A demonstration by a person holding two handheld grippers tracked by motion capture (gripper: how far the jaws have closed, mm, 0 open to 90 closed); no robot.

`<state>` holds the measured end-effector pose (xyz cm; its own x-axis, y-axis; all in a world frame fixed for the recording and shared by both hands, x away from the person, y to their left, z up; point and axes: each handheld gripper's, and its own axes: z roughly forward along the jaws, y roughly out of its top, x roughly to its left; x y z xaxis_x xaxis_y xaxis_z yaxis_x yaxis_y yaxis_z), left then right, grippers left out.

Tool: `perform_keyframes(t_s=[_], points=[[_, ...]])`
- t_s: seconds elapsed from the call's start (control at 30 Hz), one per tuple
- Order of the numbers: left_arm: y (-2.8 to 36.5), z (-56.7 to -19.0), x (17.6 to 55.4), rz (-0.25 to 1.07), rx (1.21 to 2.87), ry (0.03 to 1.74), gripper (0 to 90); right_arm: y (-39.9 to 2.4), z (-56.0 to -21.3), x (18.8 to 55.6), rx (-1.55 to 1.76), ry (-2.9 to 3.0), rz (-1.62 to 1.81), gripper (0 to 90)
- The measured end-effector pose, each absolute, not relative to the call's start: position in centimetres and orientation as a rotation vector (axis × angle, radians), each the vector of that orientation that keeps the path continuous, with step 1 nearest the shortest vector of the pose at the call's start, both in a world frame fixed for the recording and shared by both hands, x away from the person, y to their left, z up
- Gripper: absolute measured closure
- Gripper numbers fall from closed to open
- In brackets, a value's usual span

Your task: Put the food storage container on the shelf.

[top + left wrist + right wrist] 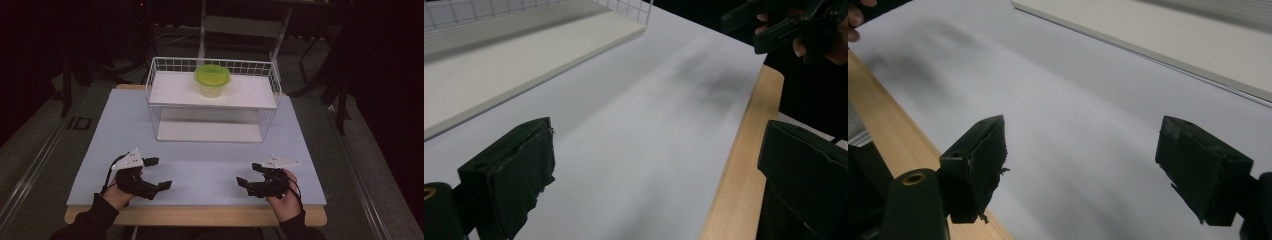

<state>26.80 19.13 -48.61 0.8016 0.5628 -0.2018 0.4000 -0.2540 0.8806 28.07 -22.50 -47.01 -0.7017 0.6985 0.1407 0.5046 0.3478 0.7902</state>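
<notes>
A yellow-green lidded tub (212,80) stands on the top shelf of a white wire rack (175,92) at the back of the table. My left gripper (158,173) hovers low over the pale mat (205,160) at the front left, open, with nothing between its black jaws. At the front right my right gripper (249,174) is held the same way, open and empty. The left gripper view has its own gripper (654,170) spread wide over bare mat, with the other gripper (774,32) far off at the top right. In the right gripper view my right gripper (1088,160) also stands wide apart.
The rack's lower white board (207,131) lies on the mat behind both grippers and appears as a white board (499,75) and a white board (1173,35) in the gripper views. A wooden table edge (200,216) runs along the front. Dark floor and stands surround the table.
</notes>
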Motion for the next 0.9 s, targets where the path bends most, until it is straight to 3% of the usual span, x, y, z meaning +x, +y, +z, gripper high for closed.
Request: perform_keyframes(t_s=[0.9], points=[[20.2,-50.2,27.1,0.209,1.951,0.774,3.4,-23.5,-49.2,28.9,1.130,2.432,1.180,20.1]])
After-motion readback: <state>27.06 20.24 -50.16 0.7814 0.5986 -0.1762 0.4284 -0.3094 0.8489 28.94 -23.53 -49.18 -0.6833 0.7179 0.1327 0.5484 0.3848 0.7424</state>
